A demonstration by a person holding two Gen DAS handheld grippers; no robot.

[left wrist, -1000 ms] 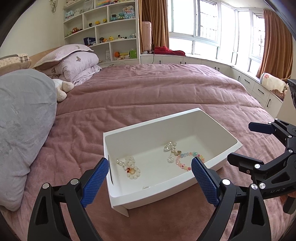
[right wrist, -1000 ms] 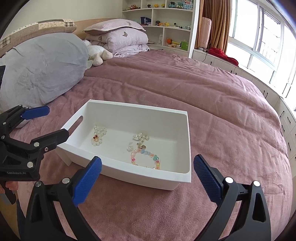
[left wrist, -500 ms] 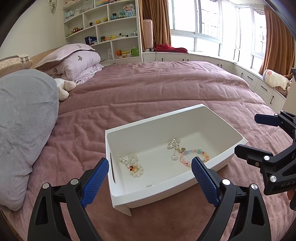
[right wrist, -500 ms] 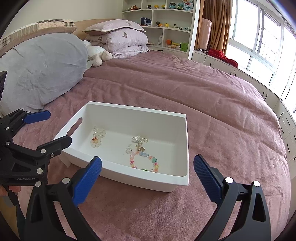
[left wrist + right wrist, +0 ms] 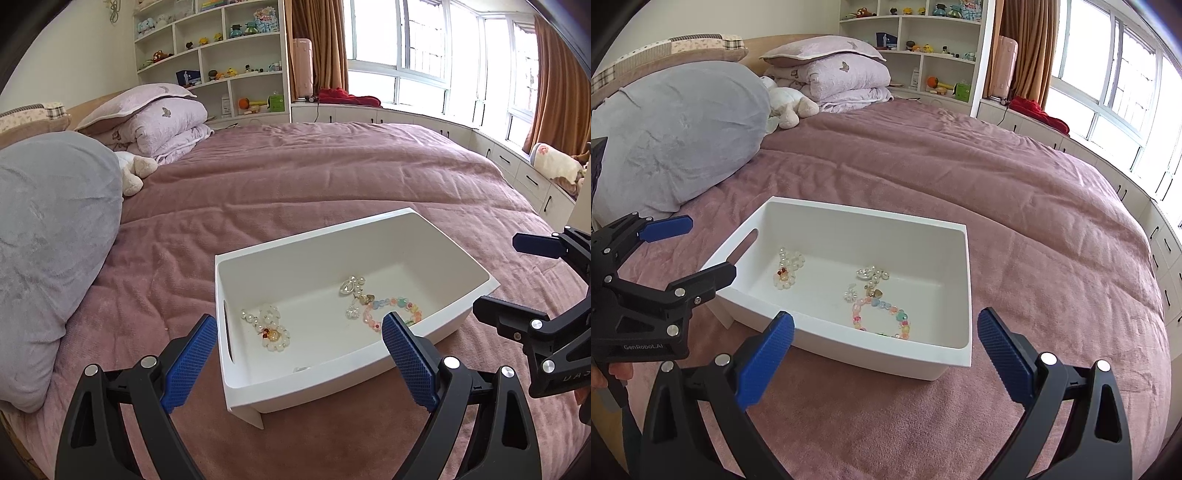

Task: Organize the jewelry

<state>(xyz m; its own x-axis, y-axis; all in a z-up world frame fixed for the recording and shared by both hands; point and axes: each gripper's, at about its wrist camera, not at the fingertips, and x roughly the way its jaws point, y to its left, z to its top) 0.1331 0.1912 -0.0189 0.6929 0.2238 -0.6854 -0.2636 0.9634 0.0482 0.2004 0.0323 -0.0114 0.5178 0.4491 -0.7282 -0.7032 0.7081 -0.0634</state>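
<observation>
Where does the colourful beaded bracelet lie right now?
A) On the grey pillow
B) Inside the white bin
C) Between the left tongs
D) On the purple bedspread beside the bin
B: the colourful beaded bracelet rests on the floor of the white bin, near the pearl pieces; both tongs are open and empty.

One white bin (image 5: 413, 236) sits on one bed with a mauve cover (image 5: 314, 173). Inside it lie three pieces of jewelry — a white pearl flower bracelet (image 5: 271, 328), a pastel bead bracelet (image 5: 393, 308) and a silvery pearl charm piece (image 5: 352, 290) (its strands tangle, so it may be more than one). A small clear bit (image 5: 301, 368) lies apart near the front wall. Two grippers show — the left gripper (image 5: 297, 363) and the right gripper (image 5: 886, 352), each with two blue-padded fingers. One grey pillow (image 5: 44, 229), one plush toy (image 5: 135, 173).
</observation>
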